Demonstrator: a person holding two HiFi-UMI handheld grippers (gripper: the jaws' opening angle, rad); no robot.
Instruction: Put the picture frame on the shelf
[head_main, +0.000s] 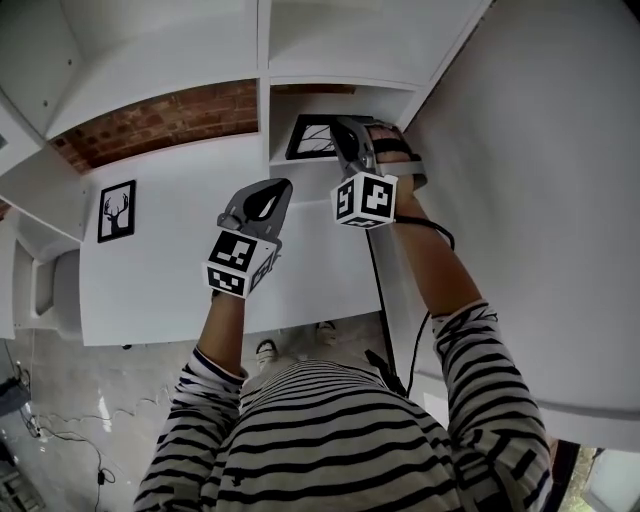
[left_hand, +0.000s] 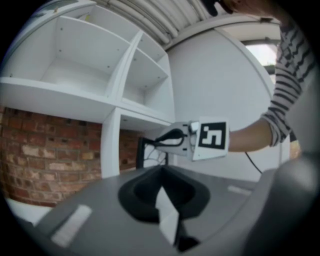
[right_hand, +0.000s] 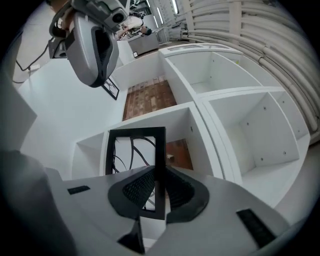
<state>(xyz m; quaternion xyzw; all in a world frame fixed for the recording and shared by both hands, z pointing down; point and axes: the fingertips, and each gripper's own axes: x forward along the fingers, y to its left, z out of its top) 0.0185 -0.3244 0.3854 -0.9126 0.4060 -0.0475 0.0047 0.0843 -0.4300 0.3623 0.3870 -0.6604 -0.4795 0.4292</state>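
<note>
The right claw (head_main: 347, 140) is clamped on the black picture frame (right_hand: 160, 150), its two dark pads pressing either face of one side rail about halfway up. Gripping that thin rail rather than the glass keeps the picture of dark curved lines unsmudged, and it leaves the bottom edge free to land first. The frame stands upright in the claw. It sits at the mouth of a low cubby (head_main: 268, 130) of the white shelf unit (right_hand: 235, 125), with brick wall (head_main: 160, 125) showing behind. Whether its bottom edge already touches the cubby floor cannot be told, since the claw body hides that edge. The claw reaches in nearly level, which suits sliding a tall, flat thing under the board above it. The left claw (head_main: 272, 197) hangs just beside and a little short of the shelf. Its jaws are only slightly parted, with a pale sliver between them and nothing held. It is probably kept close to steady the frame if it tips on release. A framed deer print (head_main: 117, 210) sits well apart to the left on a white panel and plays no part here. The placing looks nearly done; what remains is probably to seat the frame, check it stands, then let go.
</note>
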